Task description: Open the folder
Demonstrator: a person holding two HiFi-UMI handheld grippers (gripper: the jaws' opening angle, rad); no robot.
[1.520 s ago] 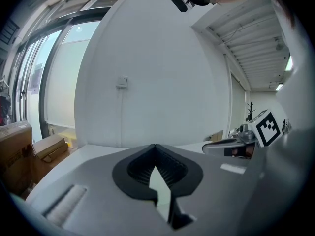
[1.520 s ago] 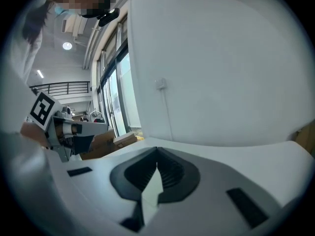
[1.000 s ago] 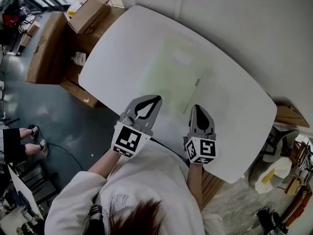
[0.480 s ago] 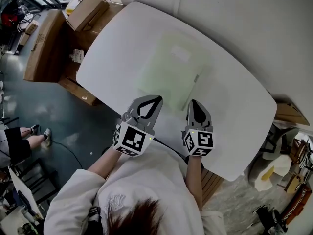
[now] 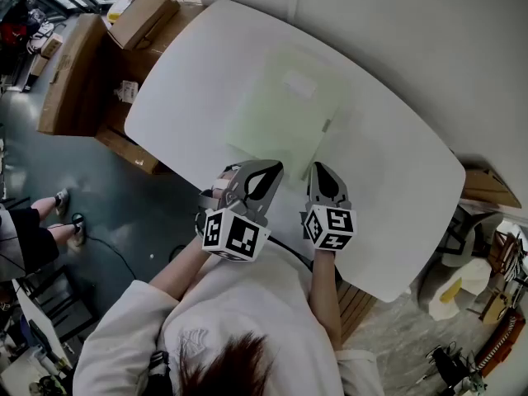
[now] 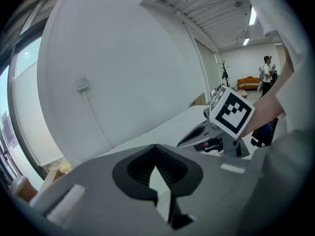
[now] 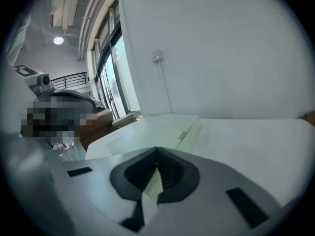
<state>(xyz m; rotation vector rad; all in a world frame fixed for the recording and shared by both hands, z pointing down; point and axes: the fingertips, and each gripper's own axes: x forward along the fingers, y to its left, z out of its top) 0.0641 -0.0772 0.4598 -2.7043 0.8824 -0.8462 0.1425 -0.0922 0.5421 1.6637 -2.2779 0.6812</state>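
A pale green folder [image 5: 285,110] lies flat and closed on the white table [image 5: 396,196], with a small grey clasp [image 5: 327,126] on its right edge. Both grippers hover side by side over the table's near edge, just short of the folder's near edge. My left gripper [image 5: 275,168] is shut with nothing in it, and so is my right gripper [image 5: 317,167]. In the right gripper view the folder [image 7: 162,128] lies just ahead of the shut jaws [image 7: 157,150]. The left gripper view shows its shut jaws [image 6: 156,146], the bare table and the right gripper [image 6: 199,135] beside it.
Cardboard boxes [image 5: 74,73] stand on the floor beyond the table's left side, one more [image 5: 144,19] at the far corner. A person's legs [image 5: 33,221] show at the far left. A white wall [image 5: 429,48] runs behind the table. Clutter [image 5: 470,254] sits past the right end.
Both grippers have moved forward and down toward the folder's near edge. The left gripper has rolled, so its marker cube now faces differently. The folder has not moved.
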